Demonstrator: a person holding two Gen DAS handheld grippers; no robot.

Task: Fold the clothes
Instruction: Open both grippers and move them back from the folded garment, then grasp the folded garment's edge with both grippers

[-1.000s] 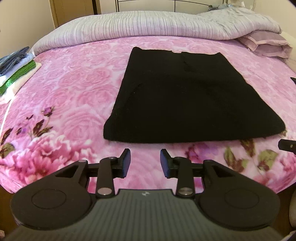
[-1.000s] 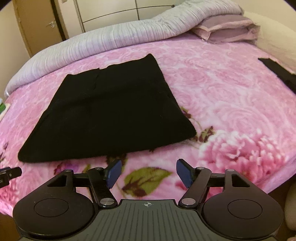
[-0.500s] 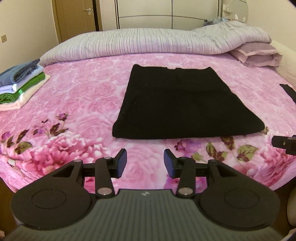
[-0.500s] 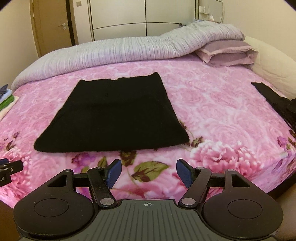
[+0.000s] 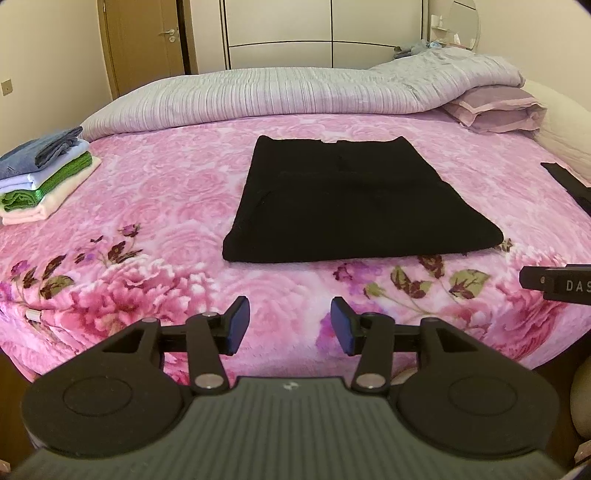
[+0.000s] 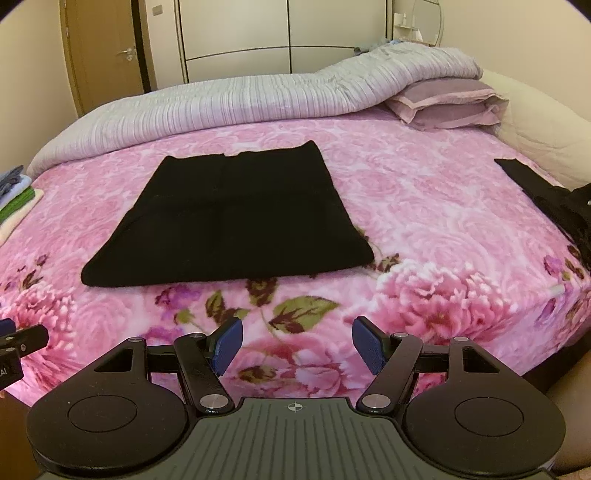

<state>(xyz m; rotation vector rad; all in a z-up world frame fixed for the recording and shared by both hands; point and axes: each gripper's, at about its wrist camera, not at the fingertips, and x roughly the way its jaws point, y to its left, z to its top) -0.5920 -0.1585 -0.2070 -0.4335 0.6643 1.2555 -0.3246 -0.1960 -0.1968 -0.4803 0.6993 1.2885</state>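
1. A folded black garment (image 5: 354,206) lies flat in the middle of a bed covered by a pink floral blanket (image 5: 147,206), well apart from both grippers; nothing lies between the grippers and its near edge.
2. At the bed's far left edge sits a stack of folded clothes (image 5: 44,181): grey-blue on top, then pale lilac, green and cream layers. In the right wrist view only a corner of the stack (image 6: 16,199) shows at the frame's left edge.
3. A rolled, ribbed lilac-grey quilt (image 5: 288,92) runs across the far side of the bed, its right end draped over purple pillows (image 5: 498,110).
4. Another dark garment (image 6: 554,199) lies loose at the bed's right edge, cut off by the frame in both views, so its type cannot be made out.
5. The left gripper (image 5: 290,325) hangs over the bed's near edge with its blue-padded fingers spread and nothing between them.
6. The right gripper (image 6: 297,345) hangs likewise over the near edge, fingers spread wider and bare.
7. Beyond the bed stand a wooden door (image 5: 144,40) and pale wardrobe panels (image 5: 325,33); small items on a shelf at far right are too blurred to identify.
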